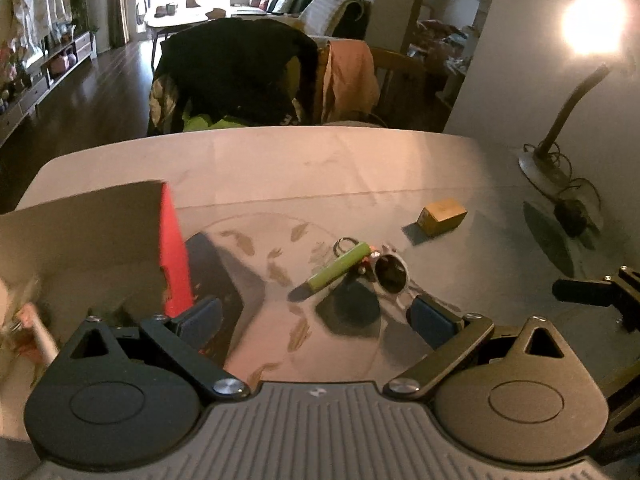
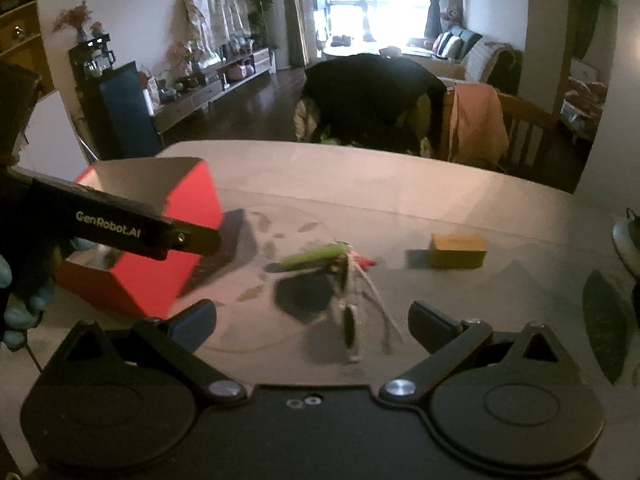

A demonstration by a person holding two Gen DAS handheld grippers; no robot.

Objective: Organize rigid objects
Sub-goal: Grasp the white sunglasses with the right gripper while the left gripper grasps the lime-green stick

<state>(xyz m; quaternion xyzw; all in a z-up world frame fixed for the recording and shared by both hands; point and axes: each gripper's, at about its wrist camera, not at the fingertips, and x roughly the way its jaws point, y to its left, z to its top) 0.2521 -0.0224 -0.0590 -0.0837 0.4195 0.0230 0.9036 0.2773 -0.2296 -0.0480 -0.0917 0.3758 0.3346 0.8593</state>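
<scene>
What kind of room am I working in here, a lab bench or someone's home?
Most likely a home: a dining table in an open living area. Chairs draped with clothes stand at its far edge, a sofa with cushions sits by the window, and a low cabinet lines the wall.

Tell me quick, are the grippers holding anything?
Left gripper: open, holding nothing.
Right gripper: open, holding nothing; the sunglasses lie loose between its fingers.

Red box: near part hidden behind the left gripper's finger, contents unreadable. Sunglasses: motion-blurred in the right wrist view. Keyring items beside the green tube: too small to identify. Desk lamp: cut off at right edge.
</scene>
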